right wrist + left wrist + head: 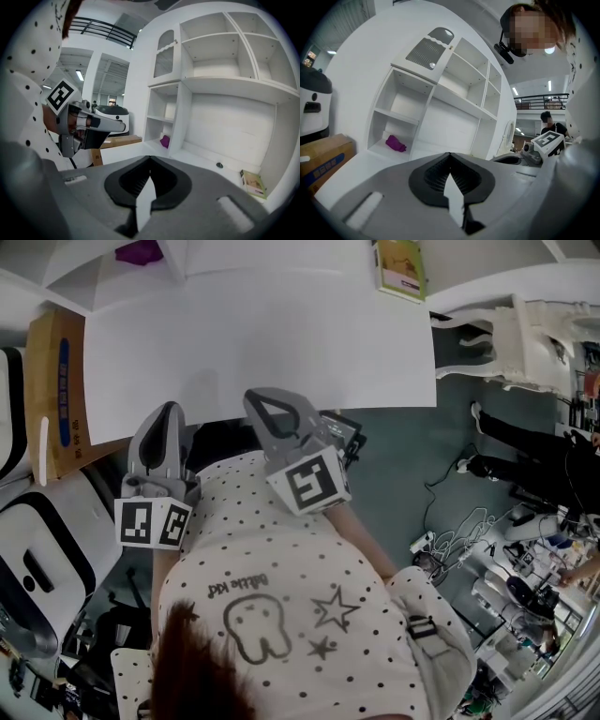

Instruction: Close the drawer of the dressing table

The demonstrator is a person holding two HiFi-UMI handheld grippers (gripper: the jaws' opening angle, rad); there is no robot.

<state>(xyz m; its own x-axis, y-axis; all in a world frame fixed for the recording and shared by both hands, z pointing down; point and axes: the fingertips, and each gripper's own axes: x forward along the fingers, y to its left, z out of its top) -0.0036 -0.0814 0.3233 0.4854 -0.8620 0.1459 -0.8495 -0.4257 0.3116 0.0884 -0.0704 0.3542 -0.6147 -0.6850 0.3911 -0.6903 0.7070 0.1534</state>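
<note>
Drawer of the dressing table (262, 343) out of sight — hidden below the front edge of the white top, behind the grippers and the person's dotted shirt (281, 587); in or out, impossible to tell. Dressing table itself across the upper half of the head view, top white and mostly bare; shelves (461, 89) at its back, open compartments, a purple cloth (396, 143) lying in the lowest left one; a green booklet (253, 183) at the far right of the top, a small dark object (219, 165) near it. Left gripper (172, 411) at the front edge, towards the left corner; jaws closed tip to tip, nothing between them. Right gripper (255, 395) just beside it, tip over the front edge of the top; jaws likewise pressed together and empty. Contact with the table — not to be told from any view. Both pointed towards the shelves; marker cubes (153, 523) facing up at the head camera. Cardboard box (58, 390) left of the table, just beside it; white-and-black appliance (37, 559) nearer, by the person's left side. Cables (459, 535) on the grey-green floor to the right, well apart from the table.
</note>
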